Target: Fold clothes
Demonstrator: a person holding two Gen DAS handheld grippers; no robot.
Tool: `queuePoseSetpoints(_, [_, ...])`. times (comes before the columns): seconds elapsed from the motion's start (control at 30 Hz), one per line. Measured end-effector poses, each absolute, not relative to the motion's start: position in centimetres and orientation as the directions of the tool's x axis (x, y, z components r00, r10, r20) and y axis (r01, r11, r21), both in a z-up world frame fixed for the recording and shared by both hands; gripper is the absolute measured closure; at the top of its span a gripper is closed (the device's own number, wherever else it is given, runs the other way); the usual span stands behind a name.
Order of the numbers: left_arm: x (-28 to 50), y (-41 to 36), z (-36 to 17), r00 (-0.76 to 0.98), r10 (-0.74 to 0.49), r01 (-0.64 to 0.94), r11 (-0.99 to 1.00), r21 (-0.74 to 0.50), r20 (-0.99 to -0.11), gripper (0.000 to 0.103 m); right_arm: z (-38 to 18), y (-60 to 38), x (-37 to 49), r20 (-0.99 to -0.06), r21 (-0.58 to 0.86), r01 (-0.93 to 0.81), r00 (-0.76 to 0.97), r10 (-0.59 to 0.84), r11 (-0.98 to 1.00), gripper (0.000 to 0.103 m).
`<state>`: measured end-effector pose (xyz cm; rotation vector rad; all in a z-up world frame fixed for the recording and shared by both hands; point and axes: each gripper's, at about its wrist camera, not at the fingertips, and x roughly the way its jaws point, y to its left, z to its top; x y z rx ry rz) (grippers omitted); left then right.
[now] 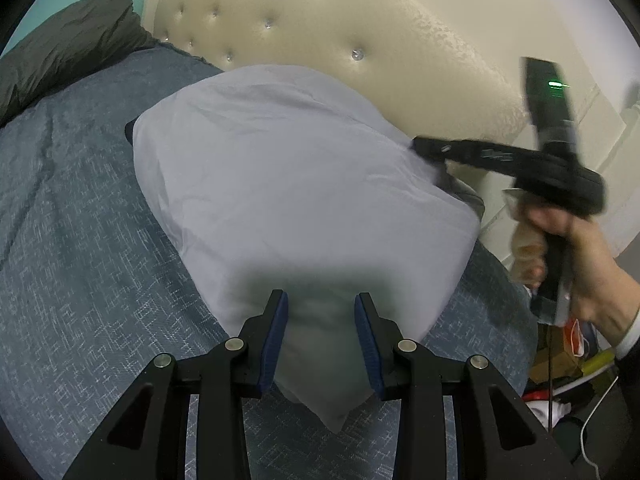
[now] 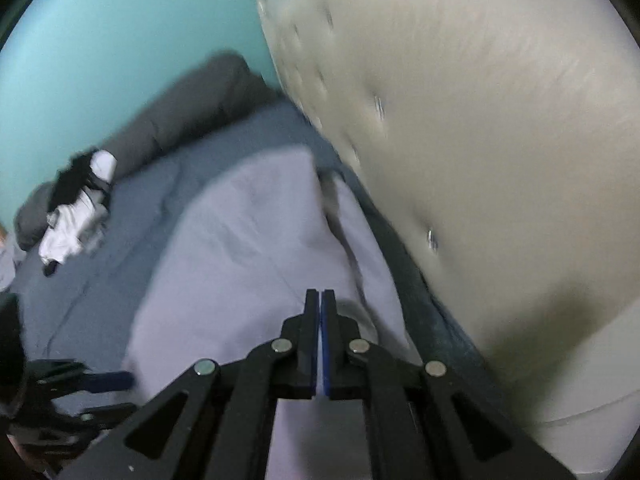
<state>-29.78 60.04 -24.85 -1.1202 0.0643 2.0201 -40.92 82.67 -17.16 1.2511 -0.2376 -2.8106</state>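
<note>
Left tongs stand partly spread, their two blue pads either side of the near corner of a pale lilac garment; whether the pads press the cloth cannot be told. Right tongs are pressed together with nothing visibly between them, hanging over the same garment's edge by the headboard side. In the left wrist view the right tongs appear blurred at the cloth's far right edge, gripped by a hand.

One lilac garment lies spread flat on the blue-grey bed cover, near the bed's head. Beyond it rises one cream tufted headboard with shiny buttons, just behind the cloth. One dark grey pillow or duvet lies along the far side against a turquoise wall. One bundle of black and white clothes rests well apart from the garment, beside that grey bedding. Off the bed's right side sits blurred clutter on the floor.
</note>
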Motion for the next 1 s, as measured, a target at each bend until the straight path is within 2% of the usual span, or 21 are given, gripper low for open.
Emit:
queuePoseSetpoints(0.13, [-29.4,60.1,-24.9,-0.275,0.628,-0.679,-0.663,-0.315,-0.728,0.066,-19.7,83.8,-42.2,-0.795,0.14,-0.13,-0.606,-0.033,-0.982,0.103])
queuePoseSetpoints(0.33, [-29.3,59.9,-24.8,-0.283,0.623,-0.68,-0.666,-0.306,-0.729,0.066,-18.6,85.5,-40.6,-0.766,0.162,-0.173,-0.642,-0.014,-0.971,0.103])
queuePoseSetpoints(0.47, [-29.2,59.7,-24.9,-0.292,0.619,-0.675,-0.673,-0.302,-0.729,0.066,-16.8,85.0,-38.6,-0.696,0.162,-0.097,-0.716,-0.045,-0.982,0.103])
queuePoseSetpoints(0.67, [-28.7,59.8,-24.6,-0.287,0.613,-0.689,-0.666,-0.287,-0.736,0.066,-18.8,84.3,-38.4,-0.765,0.107,-0.098,-0.644,-0.019,-0.989,0.103])
queuePoseSetpoints(0.8, [-29.0,58.6,-23.9,-0.282,0.627,-0.676,-0.667,-0.314,-0.726,0.066,-17.4,84.9,-37.7,-0.755,0.095,-0.121,-0.655,0.008,-0.988,0.103])
queuePoseSetpoints(1.0, [-28.6,57.3,-23.1,-0.3,0.626,-0.662,-0.68,-0.316,-0.72,0.066,-15.7,83.9,-35.7,-0.706,0.135,-0.091,-0.707,-0.031,-0.987,0.103])
